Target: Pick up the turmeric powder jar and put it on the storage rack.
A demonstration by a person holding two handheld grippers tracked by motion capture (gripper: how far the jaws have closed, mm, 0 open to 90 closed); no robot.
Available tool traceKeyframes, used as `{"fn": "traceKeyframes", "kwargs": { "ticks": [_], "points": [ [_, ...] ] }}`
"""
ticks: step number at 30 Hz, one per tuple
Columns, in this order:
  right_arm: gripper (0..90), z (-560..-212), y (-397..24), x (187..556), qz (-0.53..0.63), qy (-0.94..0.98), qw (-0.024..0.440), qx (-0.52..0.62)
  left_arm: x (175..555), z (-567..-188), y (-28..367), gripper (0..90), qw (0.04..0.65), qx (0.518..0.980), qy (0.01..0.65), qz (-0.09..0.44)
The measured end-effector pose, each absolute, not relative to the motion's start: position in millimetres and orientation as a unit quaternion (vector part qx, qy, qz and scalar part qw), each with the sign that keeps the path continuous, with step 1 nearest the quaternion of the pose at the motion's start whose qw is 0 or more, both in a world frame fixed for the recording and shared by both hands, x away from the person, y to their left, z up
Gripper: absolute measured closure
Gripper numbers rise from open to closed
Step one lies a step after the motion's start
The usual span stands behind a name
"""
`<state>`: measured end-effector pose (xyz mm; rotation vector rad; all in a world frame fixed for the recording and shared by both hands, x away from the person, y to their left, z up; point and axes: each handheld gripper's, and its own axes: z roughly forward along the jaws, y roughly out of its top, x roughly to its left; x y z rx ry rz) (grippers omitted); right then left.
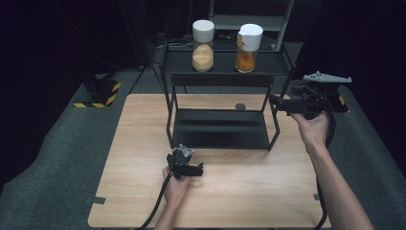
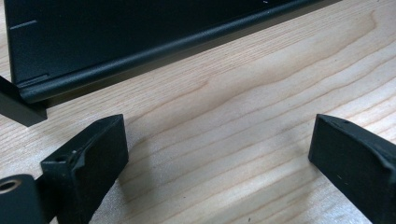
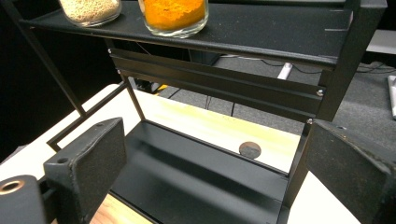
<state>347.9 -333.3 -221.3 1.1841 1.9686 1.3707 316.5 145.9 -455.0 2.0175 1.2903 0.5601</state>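
Observation:
A black two-tier rack stands at the back middle of the wooden table. Its top shelf carries a jar of beige grains and a jar of orange powder, both with white lids. My left gripper lies low on the table in front of the rack, open, with bare wood between its jaws. My right gripper is held up at the rack's right side, open and empty, looking in under the top shelf at the lower shelf. The orange jar and beige jar sit above it.
A round hole marks the table behind the rack. A yellow-and-black striped block lies on the grey floor at the left. A pale shelf unit and cables stand behind the rack. Open wood stretches across the table's front.

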Motion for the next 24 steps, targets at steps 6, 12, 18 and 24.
{"fn": "traceKeyframes", "kwargs": {
  "ticks": [6,12,18,24],
  "points": [
    [5.1,-225.9,-333.6,345.8,0.497,0.716,0.232,0.432,316.5,-455.0,145.8,4.7,0.335,0.773,0.494,0.215],
    [5.2,-229.9,-334.8,345.2,0.495,0.717,0.231,0.433,316.5,-455.0,145.8,4.8,0.335,0.773,0.495,0.215],
    [5.3,-236.2,-338.6,345.1,0.499,0.715,0.226,0.434,316.5,-455.0,145.8,4.7,0.335,0.773,0.495,0.215],
    [5.4,-242.8,-340.8,344.0,0.501,0.714,0.221,0.438,316.6,-454.9,145.9,4.8,0.334,0.773,0.494,0.215]
  ]
}}
